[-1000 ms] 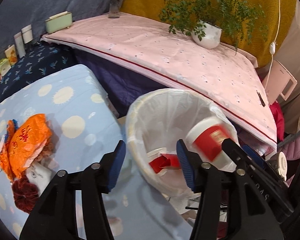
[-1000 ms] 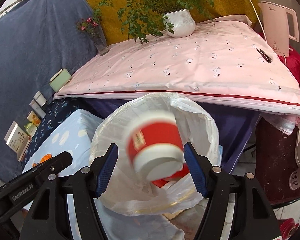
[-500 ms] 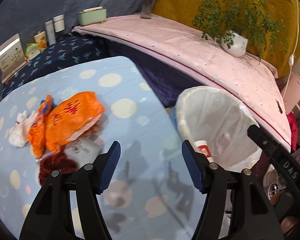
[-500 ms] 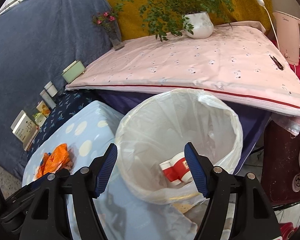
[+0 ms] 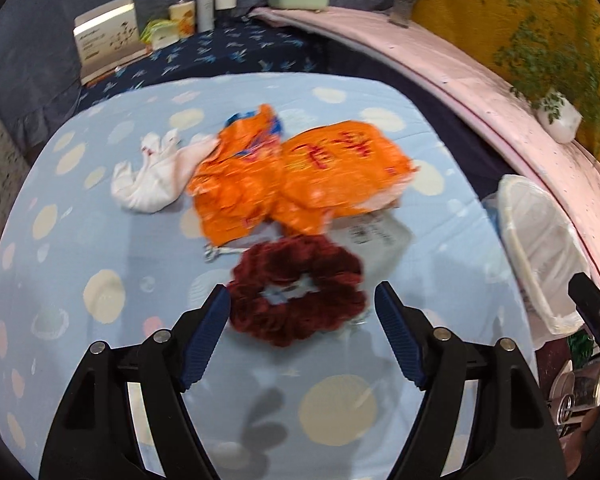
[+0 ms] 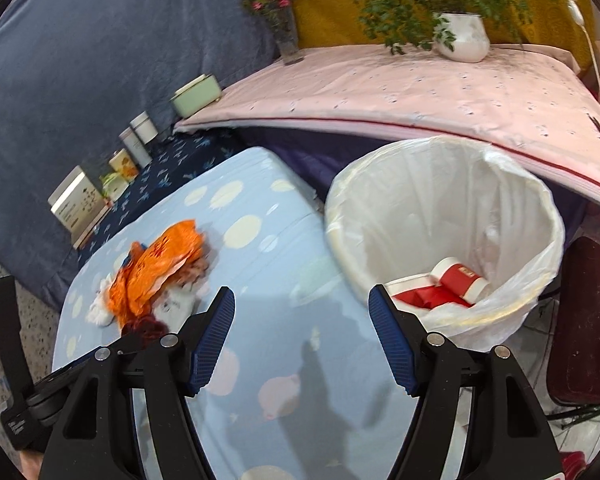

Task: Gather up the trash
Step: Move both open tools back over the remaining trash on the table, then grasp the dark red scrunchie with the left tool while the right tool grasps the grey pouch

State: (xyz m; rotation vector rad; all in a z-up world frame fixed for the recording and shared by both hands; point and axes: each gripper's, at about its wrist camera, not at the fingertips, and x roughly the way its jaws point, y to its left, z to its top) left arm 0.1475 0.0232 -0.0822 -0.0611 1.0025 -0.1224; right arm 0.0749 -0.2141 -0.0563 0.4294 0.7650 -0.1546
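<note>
Left gripper (image 5: 302, 304) jaws spread wide, empty; dark red scrunchie (image 5: 298, 290) sits right between the fingertips on the blue dotted cloth (image 5: 100, 292). Orange wrappers (image 5: 300, 172) and white crumpled tissue (image 5: 152, 176) just beyond it. Right gripper (image 6: 301, 300) also spread, nothing held; lined bin (image 6: 448, 236) ahead past its right finger, red-white cup (image 6: 458, 278) inside.

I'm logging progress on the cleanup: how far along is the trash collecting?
Done: a red-and-white cup and red scraps lie in the lined bin. In hand: nothing; the left gripper is open just short of the dark red scrunchie, and the right gripper is open. Left: orange wrappers, white tissue, scrunchie.
</note>
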